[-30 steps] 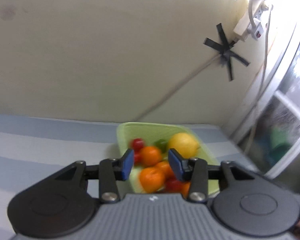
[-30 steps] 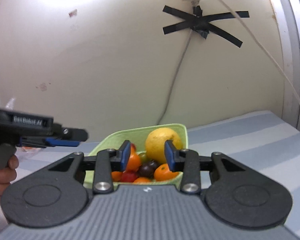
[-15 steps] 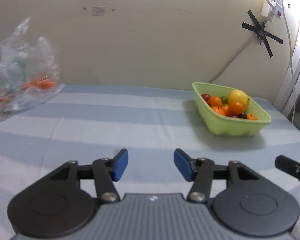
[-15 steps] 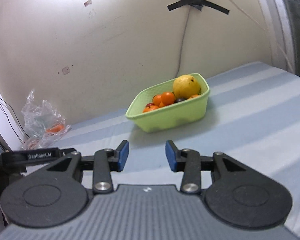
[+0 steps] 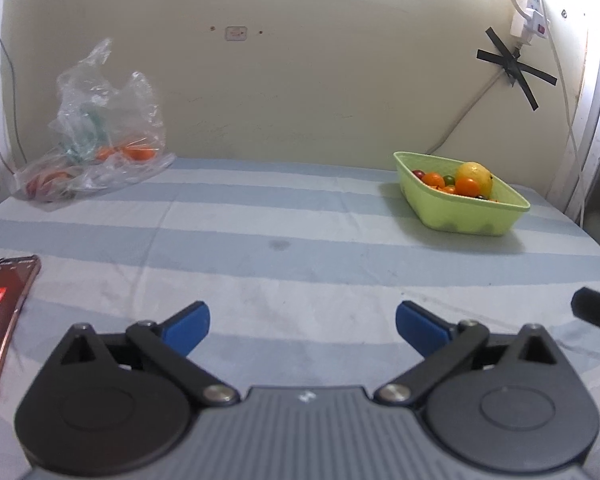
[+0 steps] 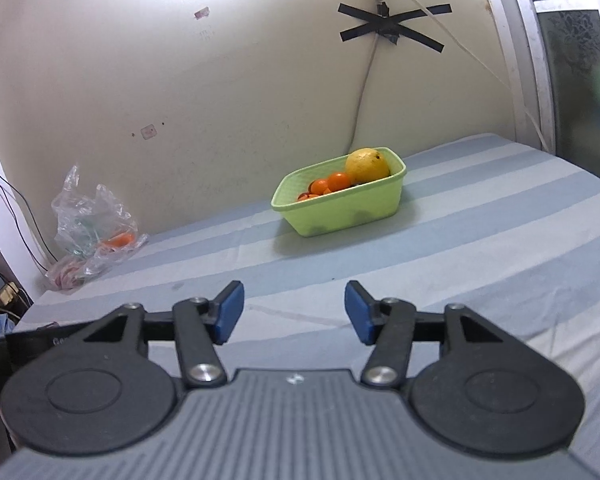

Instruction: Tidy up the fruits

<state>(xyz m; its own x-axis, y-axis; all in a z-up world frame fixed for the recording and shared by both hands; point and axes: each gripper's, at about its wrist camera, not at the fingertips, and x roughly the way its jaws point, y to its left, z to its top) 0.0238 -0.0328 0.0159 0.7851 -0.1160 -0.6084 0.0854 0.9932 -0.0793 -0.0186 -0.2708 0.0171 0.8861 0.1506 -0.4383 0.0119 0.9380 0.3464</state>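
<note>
Fruits (image 5: pixel 465 180): piled in green basket (image 5: pixel 451 216), well beyond both jaws
Left gripper (image 5: pixel 301 326): just spread wide, nothing held
Right gripper (image 6: pixel 294 312): just parted, nothing held

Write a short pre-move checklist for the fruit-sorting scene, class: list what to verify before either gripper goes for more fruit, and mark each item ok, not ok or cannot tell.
1. Left gripper empty, jaws just opened wide: ok.
2. Right gripper empty, jaws just opened partway: ok.
3. Green basket upright on the striped sheet, with room on the side away from the big yellow fruit: ok.
4. Plastic bag has orange fruit inside: ok; how many, cannot tell.
5. Bag mouth open for reaching in: cannot tell.
6. Phone lies close by the left gripper, a snag risk: not ok.
</note>
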